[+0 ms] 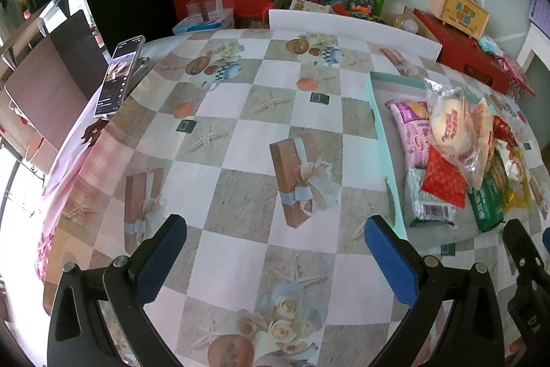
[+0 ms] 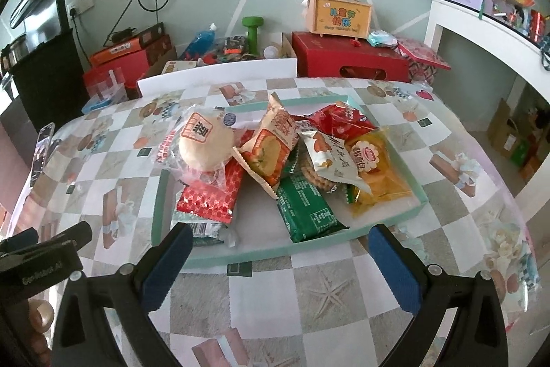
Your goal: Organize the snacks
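Snack packets (image 2: pixel 275 160) lie heaped inside the shallow mint-green cardboard tray (image 2: pixel 165 195). Left gripper (image 1: pixel 275 260) and right gripper (image 2: pixel 280 267) gape wide, empty, near it. Any pick should pinch one topmost packet.

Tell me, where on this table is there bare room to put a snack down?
The widest free patch is the tablecloth between the phone at the left edge and the mint tray. Inside the tray, only its far end, behind the round bun, is bare. The rest of the tray is heaped with packets, and boxes crowd the wall side.
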Action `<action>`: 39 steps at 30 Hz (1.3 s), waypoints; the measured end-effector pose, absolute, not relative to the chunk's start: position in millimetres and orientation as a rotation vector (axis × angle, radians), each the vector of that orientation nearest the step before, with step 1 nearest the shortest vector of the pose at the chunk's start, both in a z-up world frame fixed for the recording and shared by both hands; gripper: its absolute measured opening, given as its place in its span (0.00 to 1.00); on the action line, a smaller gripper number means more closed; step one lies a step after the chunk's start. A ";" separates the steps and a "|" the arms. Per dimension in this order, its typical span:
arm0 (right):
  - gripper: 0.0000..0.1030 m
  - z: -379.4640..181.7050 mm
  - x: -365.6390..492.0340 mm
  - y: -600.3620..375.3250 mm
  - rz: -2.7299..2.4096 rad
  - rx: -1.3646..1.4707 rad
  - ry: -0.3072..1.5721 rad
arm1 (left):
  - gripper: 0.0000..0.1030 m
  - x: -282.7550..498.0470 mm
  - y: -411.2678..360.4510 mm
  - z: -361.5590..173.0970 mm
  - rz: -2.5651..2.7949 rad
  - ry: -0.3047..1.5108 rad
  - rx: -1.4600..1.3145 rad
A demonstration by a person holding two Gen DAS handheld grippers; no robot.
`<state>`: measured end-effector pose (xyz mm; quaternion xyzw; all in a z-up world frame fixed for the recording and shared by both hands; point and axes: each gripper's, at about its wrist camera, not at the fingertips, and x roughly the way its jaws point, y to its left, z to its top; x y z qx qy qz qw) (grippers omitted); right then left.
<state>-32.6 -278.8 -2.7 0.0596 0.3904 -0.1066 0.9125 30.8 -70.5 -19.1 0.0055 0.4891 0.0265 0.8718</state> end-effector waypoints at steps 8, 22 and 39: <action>1.00 -4.4 -32.2 -274.8 -0.206 0.112 0.810 | 1.00 30.6 -66.0 -19.8 0.062 1.043 0.002; 1.00 -13.1 -26.7 -263.7 -0.171 0.091 0.847 | 1.00 29.2 -57.4 -24.2 0.063 1.100 0.004; 1.00 -17.0 -23.7 -258.9 -0.152 0.077 0.870 | 1.00 19.7 -50.6 -33.3 0.058 1.143 0.053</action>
